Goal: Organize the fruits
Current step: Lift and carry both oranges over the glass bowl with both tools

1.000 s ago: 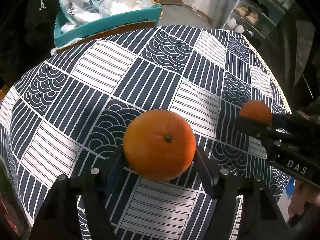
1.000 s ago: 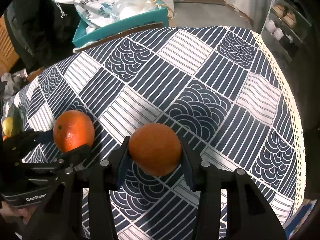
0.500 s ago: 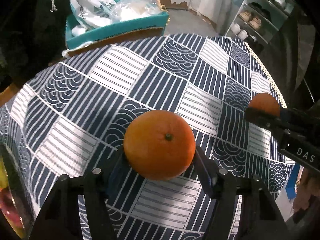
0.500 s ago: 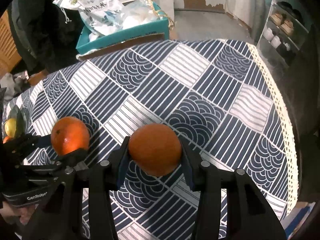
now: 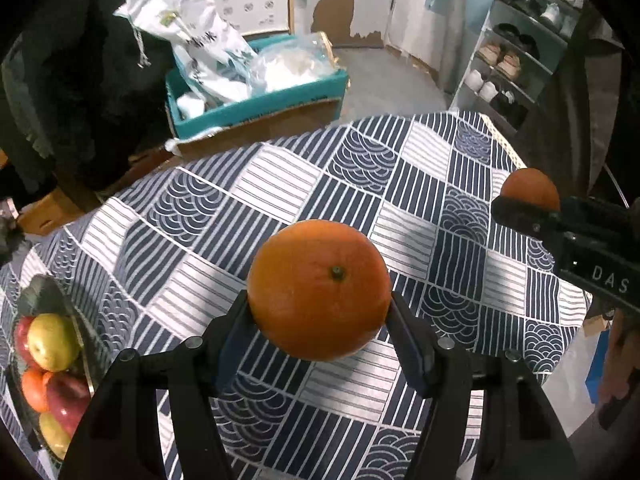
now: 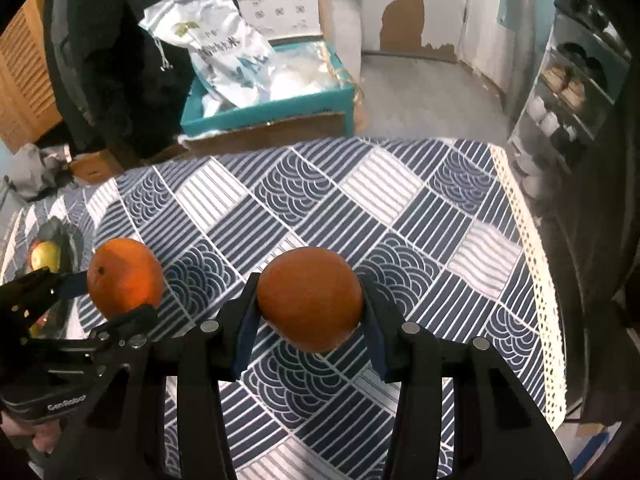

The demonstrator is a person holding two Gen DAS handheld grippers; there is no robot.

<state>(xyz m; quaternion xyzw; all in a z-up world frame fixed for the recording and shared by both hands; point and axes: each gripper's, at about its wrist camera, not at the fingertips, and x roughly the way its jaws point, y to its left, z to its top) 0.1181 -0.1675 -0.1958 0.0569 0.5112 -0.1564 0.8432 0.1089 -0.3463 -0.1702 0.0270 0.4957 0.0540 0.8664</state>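
Note:
My left gripper (image 5: 318, 316) is shut on a large orange (image 5: 319, 289), stem spot facing up, held above the patterned tablecloth (image 5: 280, 184). My right gripper (image 6: 308, 312) is shut on a smaller orange (image 6: 310, 298), also lifted off the cloth. Each gripper shows in the other's view: the right one with its orange (image 5: 530, 188) at the right edge, the left one with its orange (image 6: 125, 278) at the lower left. A dark fruit bowl (image 5: 44, 296) holding red and yellow apples (image 5: 52, 342) sits at the table's left edge.
A teal box (image 5: 256, 104) with white bags stands on the floor beyond the table's far edge. A shoe rack (image 5: 516, 52) stands at the right. The cloth's lace hem (image 6: 532, 264) marks the right table edge. A dark-clothed person (image 6: 120, 40) is at far left.
Both grippers have risen with their oranges, so the table looks smaller and farther. The fruit bowl has come into the left wrist view, and more of the floor and box shows.

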